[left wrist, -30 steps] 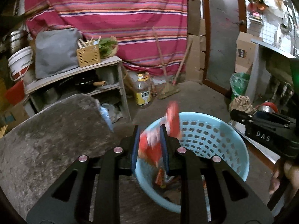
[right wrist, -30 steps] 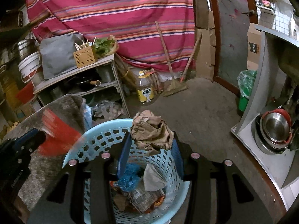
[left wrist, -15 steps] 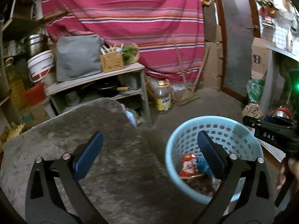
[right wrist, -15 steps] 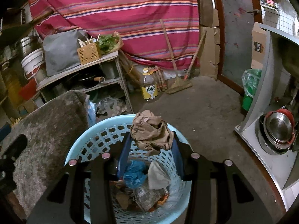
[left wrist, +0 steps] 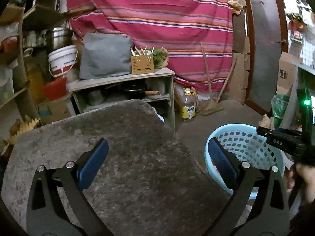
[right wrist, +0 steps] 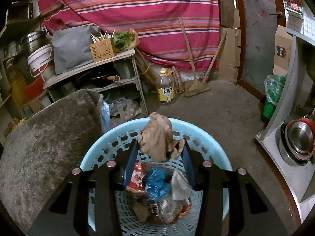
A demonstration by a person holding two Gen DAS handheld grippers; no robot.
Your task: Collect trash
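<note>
My left gripper [left wrist: 157, 145] stands wide open and empty over the grey fuzzy tabletop [left wrist: 128, 157]. To its right on the floor is the light blue basket [left wrist: 236, 126]. The right gripper's black body [left wrist: 281, 141] and a hand [left wrist: 305, 179] hang over that basket. In the right wrist view my right gripper [right wrist: 159, 143] hovers above the basket [right wrist: 206, 133]. Its jaws are opening, and a crumpled brown paper [right wrist: 157, 137] still hangs between the pads. Down in the basket lie a red wrapper [right wrist: 135, 177], a blue crumpled piece [right wrist: 155, 182] and a white scrap [right wrist: 180, 182].
A wooden shelf [left wrist: 122, 78] holds a grey bag and a utensil box behind the table. An oil bottle [right wrist: 166, 90] and a broom [right wrist: 195, 86] stand by the striped cloth. A green bin [right wrist: 272, 102] and steel bowls [right wrist: 299, 137] sit at the right.
The left gripper let a red wrapper go into the basket, opened wide and swung left over the table. The right gripper came further over the basket; its brown paper sags as the jaws widen.
</note>
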